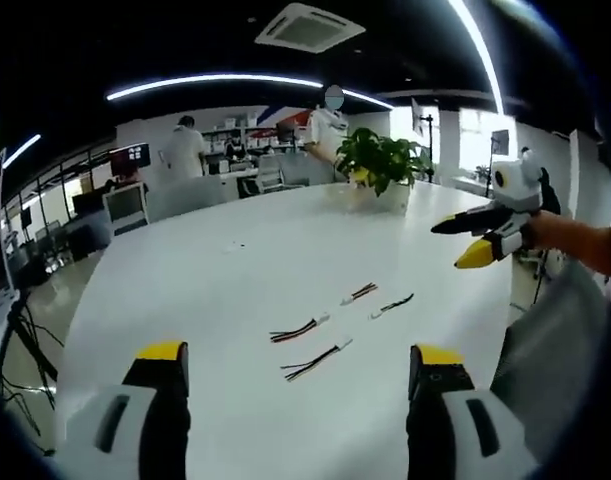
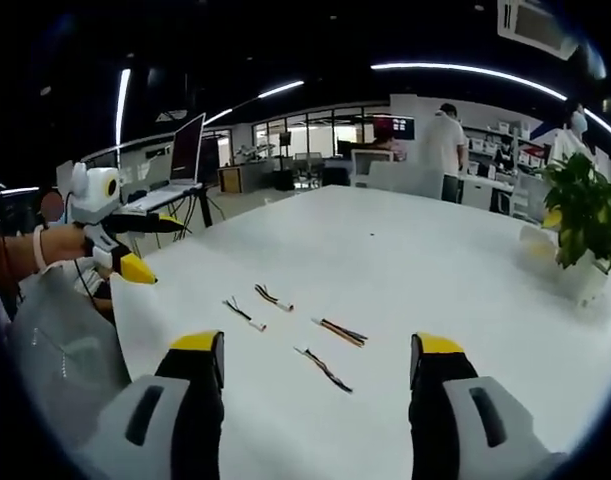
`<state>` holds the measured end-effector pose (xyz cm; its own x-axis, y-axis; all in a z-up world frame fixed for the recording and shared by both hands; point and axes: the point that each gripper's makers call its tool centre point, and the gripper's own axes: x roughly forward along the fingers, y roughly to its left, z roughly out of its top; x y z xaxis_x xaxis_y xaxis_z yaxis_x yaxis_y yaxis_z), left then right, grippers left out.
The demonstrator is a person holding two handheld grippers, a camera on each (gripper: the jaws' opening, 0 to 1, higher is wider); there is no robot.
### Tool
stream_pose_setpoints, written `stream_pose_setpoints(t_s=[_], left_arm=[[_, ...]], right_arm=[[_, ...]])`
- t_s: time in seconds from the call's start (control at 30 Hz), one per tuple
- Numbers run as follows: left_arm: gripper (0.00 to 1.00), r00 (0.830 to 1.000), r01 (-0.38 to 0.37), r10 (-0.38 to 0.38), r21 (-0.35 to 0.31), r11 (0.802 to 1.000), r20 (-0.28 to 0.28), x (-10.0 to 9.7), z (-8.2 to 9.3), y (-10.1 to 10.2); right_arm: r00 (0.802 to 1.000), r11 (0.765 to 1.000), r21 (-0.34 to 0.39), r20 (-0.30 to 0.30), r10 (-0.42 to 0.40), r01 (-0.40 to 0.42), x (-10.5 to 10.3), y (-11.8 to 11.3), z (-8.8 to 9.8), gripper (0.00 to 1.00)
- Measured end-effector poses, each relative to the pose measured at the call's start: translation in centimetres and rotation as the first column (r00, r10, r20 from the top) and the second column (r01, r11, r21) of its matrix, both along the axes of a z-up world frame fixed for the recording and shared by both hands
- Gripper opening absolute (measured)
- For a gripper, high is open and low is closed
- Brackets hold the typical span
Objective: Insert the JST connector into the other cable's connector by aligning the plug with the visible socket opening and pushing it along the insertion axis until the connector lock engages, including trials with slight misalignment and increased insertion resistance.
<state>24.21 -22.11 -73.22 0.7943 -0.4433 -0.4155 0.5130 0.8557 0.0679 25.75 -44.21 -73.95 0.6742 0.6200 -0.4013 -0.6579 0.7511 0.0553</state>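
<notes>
Four short JST cables lie loose on the white table, each with thin coloured wires and a small white connector. In the left gripper view they are a red-black one, another, a far one and a dark one. My left gripper hovers open over the near pair, holding nothing. My right gripper hangs at the right, above the table, its jaws apart. In the right gripper view the cables lie ahead of my open right gripper; the left gripper is at the left.
A potted plant stands at the table's far edge. A laptop sits on a stand beyond the table. People stand at desks in the background. A grey sleeve shows near the table edge.
</notes>
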Motion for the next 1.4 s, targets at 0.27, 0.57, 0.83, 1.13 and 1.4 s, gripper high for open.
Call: stream_pose_setpoints(t_s=[0.27,0.57,0.83,1.13,1.4], left_arm=[[0.85,0.999,0.019,-0.017,-0.022,1.000,0.052,1.4,0.9,-0.3],[0.84,0.997,0.012,-0.010,-0.021,1.000,0.082,2.8,1.5,0.2],[0.84,0.997,0.037,-0.037,-0.001,0.999,0.064,3.8,0.4,0.5],[0.84,0.991,0.084,-0.093,0.092,0.992,0.092,4.7,-0.1,0.3],[0.82,0.988,0.103,-0.105,0.020,0.994,0.116,6.0,0.7,-0.1]], right_arm=[[1.000,1.000,-0.003,-0.002,0.031,-0.031,0.6,0.3,-0.2,0.70],[0.998,0.998,-0.010,0.018,0.054,-0.054,1.9,0.4,0.1,0.68],[0.999,0.998,-0.032,0.018,0.051,-0.051,3.2,-0.3,-0.3,0.67],[0.997,0.996,-0.051,0.017,0.073,-0.072,4.4,0.0,-0.7,0.66],[0.992,0.990,-0.074,0.023,0.122,-0.120,5.3,0.7,-1.1,0.63]])
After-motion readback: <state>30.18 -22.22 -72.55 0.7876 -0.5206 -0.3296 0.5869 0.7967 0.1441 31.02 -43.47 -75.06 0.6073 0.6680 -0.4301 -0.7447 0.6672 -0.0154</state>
